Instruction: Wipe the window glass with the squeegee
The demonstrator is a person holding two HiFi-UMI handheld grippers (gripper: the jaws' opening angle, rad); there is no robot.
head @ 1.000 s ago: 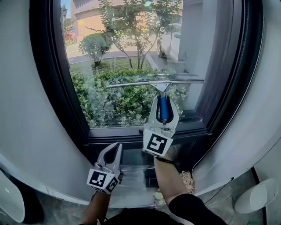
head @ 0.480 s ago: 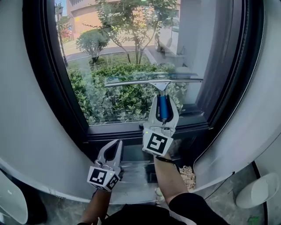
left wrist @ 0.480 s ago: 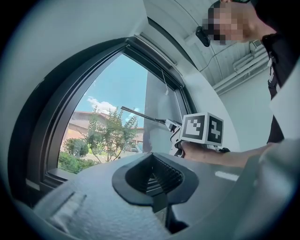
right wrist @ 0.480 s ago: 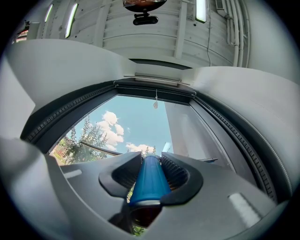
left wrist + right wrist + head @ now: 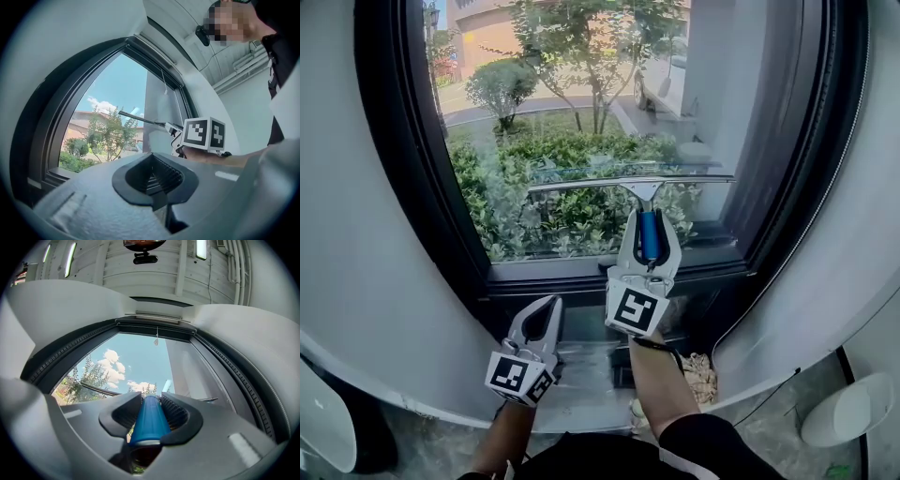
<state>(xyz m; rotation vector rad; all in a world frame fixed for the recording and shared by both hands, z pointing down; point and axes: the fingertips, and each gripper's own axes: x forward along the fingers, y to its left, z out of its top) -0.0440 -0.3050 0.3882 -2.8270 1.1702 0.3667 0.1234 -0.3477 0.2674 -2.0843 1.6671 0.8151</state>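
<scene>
The squeegee has a blue handle [image 5: 650, 234] and a long metal blade [image 5: 628, 182] lying across the lower window glass [image 5: 581, 112]. My right gripper [image 5: 649, 232] is shut on that blue handle [image 5: 149, 420], in front of the pane. Below and to the left, my left gripper [image 5: 538, 320] is shut with nothing in it, down by the sill. In the left gripper view the squeegee blade [image 5: 140, 119] and the right gripper's marker cube [image 5: 204, 134] show ahead to the right.
A black window frame [image 5: 412, 169] surrounds the glass, with a dark sill [image 5: 581, 281] under it. White curved walls [image 5: 356, 281] stand on both sides. Crumpled material [image 5: 698, 367] lies on the ledge near my right forearm. Shrubs and trees are outside.
The squeegee blade has slid a little lower on the glass, with my right gripper still on its handle. The left gripper has barely moved.
</scene>
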